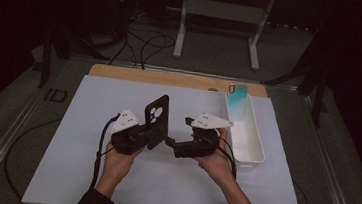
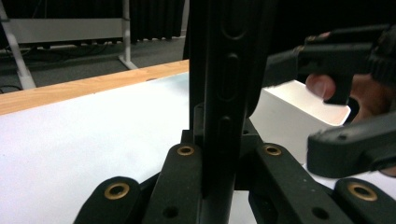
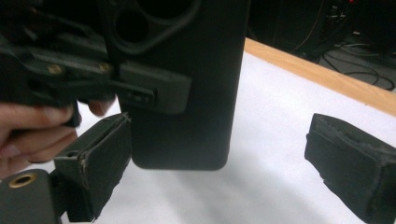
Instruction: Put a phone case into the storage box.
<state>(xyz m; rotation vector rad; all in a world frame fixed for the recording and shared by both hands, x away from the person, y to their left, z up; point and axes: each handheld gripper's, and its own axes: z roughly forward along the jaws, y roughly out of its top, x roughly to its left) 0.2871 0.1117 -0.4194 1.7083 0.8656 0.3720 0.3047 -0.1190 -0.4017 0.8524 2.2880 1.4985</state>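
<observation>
A black phone case [image 1: 156,117] with round camera cutouts stands upright above the white mat. My left gripper [image 1: 151,138] is shut on its lower part. The left gripper view shows the case [image 2: 224,88] edge-on, clamped between that gripper's [image 2: 218,144] jaws. To the case's right, my right gripper [image 1: 176,130] is open, its jaws spread wide. In the right gripper view the case [image 3: 196,107] hangs between the two pads [image 3: 100,168], closer to the left one, and my right gripper [image 3: 226,173] does not press on it. Its bottom edge is just above the mat.
A white bin [image 1: 257,150] lies on the mat's right side, with a teal phone-shaped item [image 1: 238,94] leaning at its far end. The white mat [image 1: 77,172] covers a wooden table [image 1: 171,77]. A metal stand [image 1: 179,36] and cables sit on the floor behind.
</observation>
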